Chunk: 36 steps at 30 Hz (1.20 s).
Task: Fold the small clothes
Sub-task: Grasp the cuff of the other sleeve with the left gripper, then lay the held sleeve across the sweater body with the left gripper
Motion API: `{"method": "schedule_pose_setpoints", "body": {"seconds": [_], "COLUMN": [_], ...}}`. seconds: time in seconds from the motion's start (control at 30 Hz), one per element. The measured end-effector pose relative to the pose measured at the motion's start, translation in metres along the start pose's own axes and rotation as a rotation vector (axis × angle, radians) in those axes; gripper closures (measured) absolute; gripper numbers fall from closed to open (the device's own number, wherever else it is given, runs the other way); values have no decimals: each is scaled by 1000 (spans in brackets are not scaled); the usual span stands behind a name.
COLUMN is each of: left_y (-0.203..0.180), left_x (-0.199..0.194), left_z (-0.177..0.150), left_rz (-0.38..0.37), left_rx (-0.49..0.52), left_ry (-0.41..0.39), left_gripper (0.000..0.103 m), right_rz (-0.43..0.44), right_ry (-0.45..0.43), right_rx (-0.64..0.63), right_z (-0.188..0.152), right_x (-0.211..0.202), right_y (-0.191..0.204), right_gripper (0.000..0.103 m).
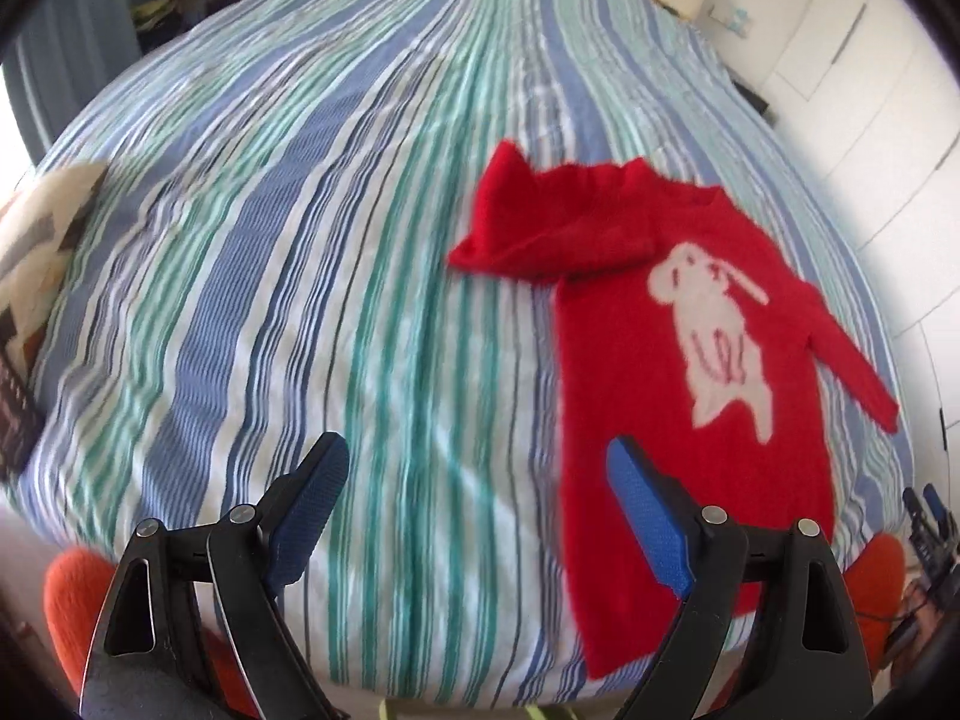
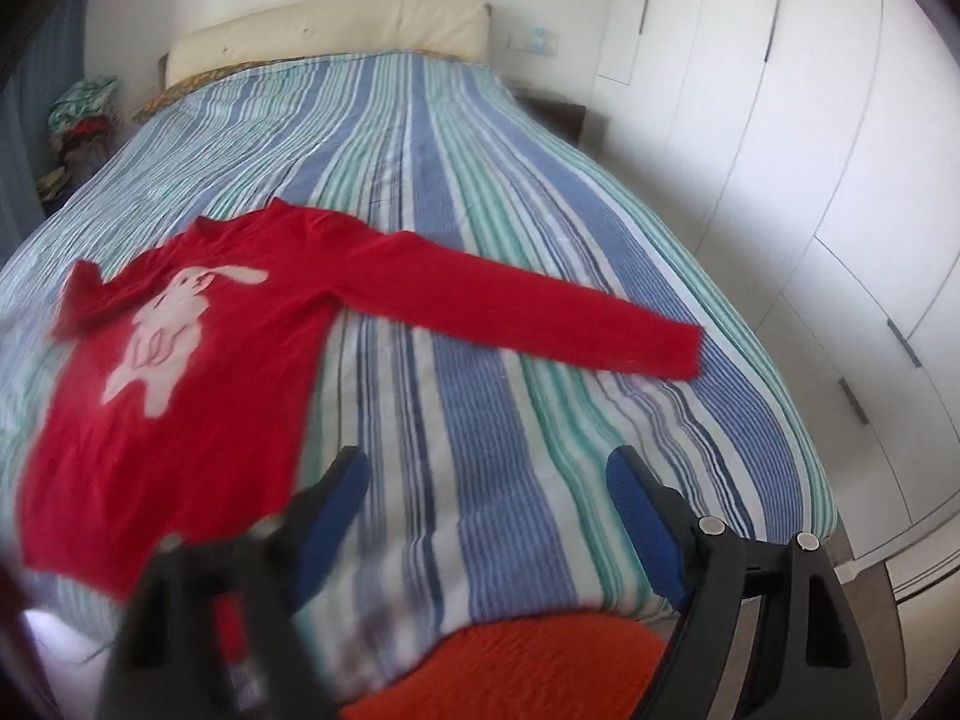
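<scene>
A small red sweater (image 1: 690, 372) lies flat on the bed, at the right of the left wrist view and at the left of the right wrist view. It is a fuzzy knit with a pale rabbit shape (image 1: 714, 330) on the chest. In the left wrist view one sleeve (image 1: 540, 228) is folded across the top of the sweater, its cuff sticking out to the left; the other sleeve (image 2: 528, 306) stretches straight out over the bedspread toward the right of the right wrist view. Motion blur softens the rabbit's outline and the sweater's hem, so the fine knit is hard to make out.

Your left gripper (image 1: 480, 510) sits at the bottom of its view, jaws wide apart and empty, its blue ribbed pads (image 1: 648, 516) showing; the right-hand pad overlaps the sweater's lower edge in the picture, and you cannot tell whether it touches. Your right gripper (image 2: 486, 516) is also spread wide with nothing between the jaws. Its left finger (image 2: 324, 522) is smeared by blur.

The bedspread (image 1: 300, 240) is crinkled cloth in blue, teal and white stripes. A cream padded headboard (image 2: 336, 30) stands at the top. White wardrobe doors (image 2: 840, 180) fill the right. An orange knitted fabric (image 2: 510, 660) is cut off at the bottom edge.
</scene>
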<state>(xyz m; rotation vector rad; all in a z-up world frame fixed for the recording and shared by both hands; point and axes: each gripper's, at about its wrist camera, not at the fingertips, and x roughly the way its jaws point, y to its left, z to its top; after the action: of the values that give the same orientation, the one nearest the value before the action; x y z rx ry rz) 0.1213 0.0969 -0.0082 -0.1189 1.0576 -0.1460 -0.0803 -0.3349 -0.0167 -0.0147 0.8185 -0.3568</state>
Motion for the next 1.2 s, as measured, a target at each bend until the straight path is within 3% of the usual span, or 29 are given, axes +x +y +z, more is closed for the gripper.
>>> {"method": "schedule_pose_setpoints", "body": {"seconds": [0.07, 0.17, 0.27, 0.33, 0.47, 0.6, 0.7, 0.77, 0.8, 0.87, 0.93, 1.0, 1.07, 1.13, 1.2], "left_y": [-24, -64, -87, -97, -108, -119, -116, -112, -111, -111, -96, -59, -7, 50, 106], "left_x": [12, 48, 97, 133, 189, 226, 247, 246, 242, 221, 189, 148, 101, 60, 25], "left_z": [35, 88, 132, 154, 171, 165, 160, 157, 156, 154, 155, 158, 157, 154, 142], "left_rz": [-43, -110, -173, -162, -111, -34, 11, -79, -124, -138, -163, -198, -180, -109, 24], "left_rx": [105, 272, 282, 269, 270, 335, 324, 273, 257, 266, 210, 73, -85, -218, -337], "left_ry": [-24, 23, 114, 172, 255, 302, 331, 319, 310, 226, 139, 48, -54, -147, -225], "left_gripper": [8, 9, 17, 28, 30, 29, 32, 72, 98, 98, 98, 98, 98, 98, 97], "right_rz": [-44, -59, -44, -50, -57, -81, -96, -106, -112, -126, -132, -130, -127, -127, -125], "right_ry": [-15, -18, 10, 23, 32, 32, 33, 40, 43, 44, 38, 37, 35, 30, 26], "right_rx": [-74, -119, -137, -128, -128, -155, -189, -217, -232, -254, -260, -254, -246, -238, -231], "right_z": [-4, -6, -6, -6, -6, -6, -6, -6, -6, -7, -7, -7, -7, -7, -7], "right_x": [-1, 2, 10, 12, 14, 15, 17, 20, 21, 22, 22, 21, 20, 19, 18], "right_y": [15, 24, 25, 23, 22, 27, 34, 39, 41, 45, 46, 45, 43, 41, 40], "right_gripper": [22, 22, 22, 22, 22, 22, 22, 22, 22, 22, 22, 22, 22, 22, 22]}}
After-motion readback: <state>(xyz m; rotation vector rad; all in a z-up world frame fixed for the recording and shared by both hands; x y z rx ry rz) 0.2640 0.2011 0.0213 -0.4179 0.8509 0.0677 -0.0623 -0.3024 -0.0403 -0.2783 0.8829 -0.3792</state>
